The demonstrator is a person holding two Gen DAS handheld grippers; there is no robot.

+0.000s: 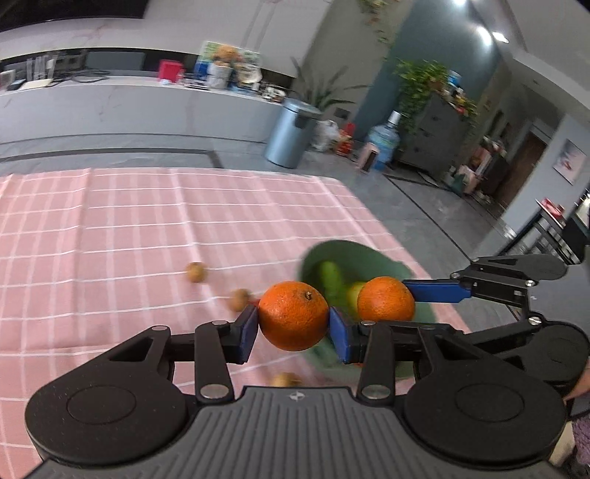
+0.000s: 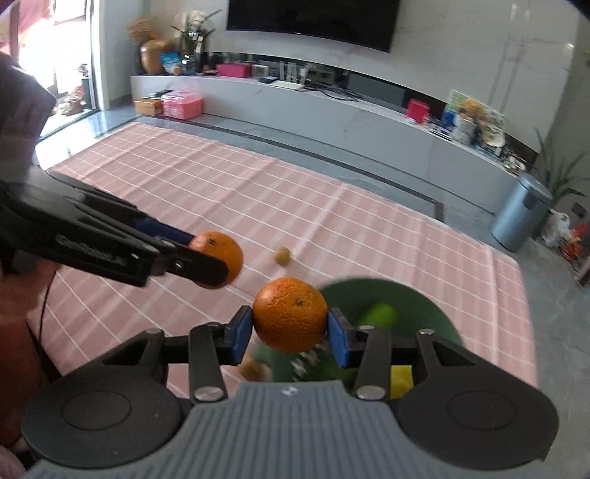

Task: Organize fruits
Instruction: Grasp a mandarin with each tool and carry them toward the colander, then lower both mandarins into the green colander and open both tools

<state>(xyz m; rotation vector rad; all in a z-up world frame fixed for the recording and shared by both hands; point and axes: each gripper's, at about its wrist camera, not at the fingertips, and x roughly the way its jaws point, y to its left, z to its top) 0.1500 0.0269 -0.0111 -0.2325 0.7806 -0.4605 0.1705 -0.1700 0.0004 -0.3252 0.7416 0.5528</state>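
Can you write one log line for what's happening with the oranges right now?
left gripper: shut on round orange | right gripper: shut on second round orange | green bowl: holds green fruit

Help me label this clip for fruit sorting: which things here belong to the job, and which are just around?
Job:
left gripper with its orange
right gripper with its orange
green bowl
small brown fruits

Just around:
checked tablecloth
bin
water jug
television

small brown fruits blurred
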